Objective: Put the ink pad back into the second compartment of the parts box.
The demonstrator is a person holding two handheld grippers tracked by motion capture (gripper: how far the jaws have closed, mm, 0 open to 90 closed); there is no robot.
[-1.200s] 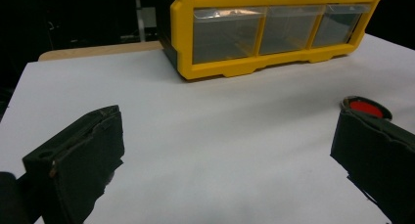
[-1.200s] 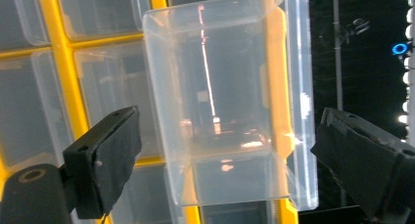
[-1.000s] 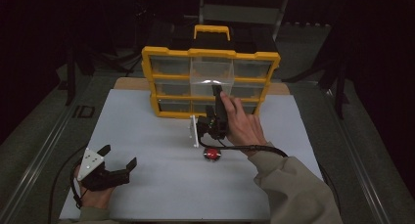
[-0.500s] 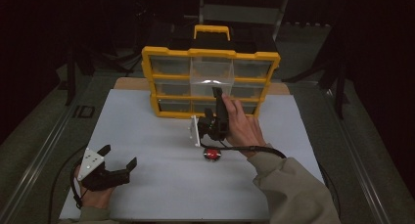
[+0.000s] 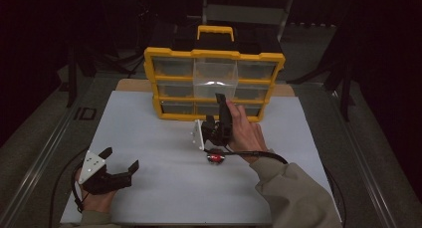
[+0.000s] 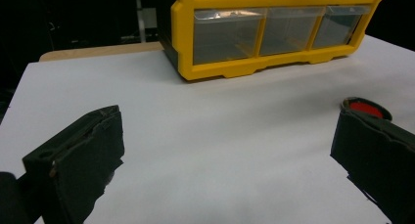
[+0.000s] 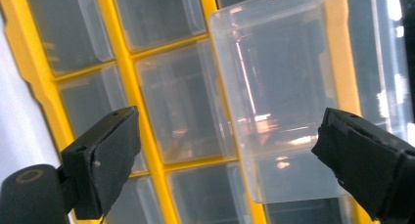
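Both grippers held open: R gripper (image 5: 219, 108) pointed at pulled-out drawer (image 5: 215, 73) of organiser (image 5: 271, 61); L gripper (image 5: 119, 163) resting near table (image 5: 164, 188) edge.

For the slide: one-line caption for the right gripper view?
Open right claw faces the yellow organizer, its clear top-middle drawer pulled out.

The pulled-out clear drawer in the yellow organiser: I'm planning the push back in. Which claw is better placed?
Right, likely: the right claw is open, facing the pulled-out clear plastic drawer. The left claw sits open near the table's edge.
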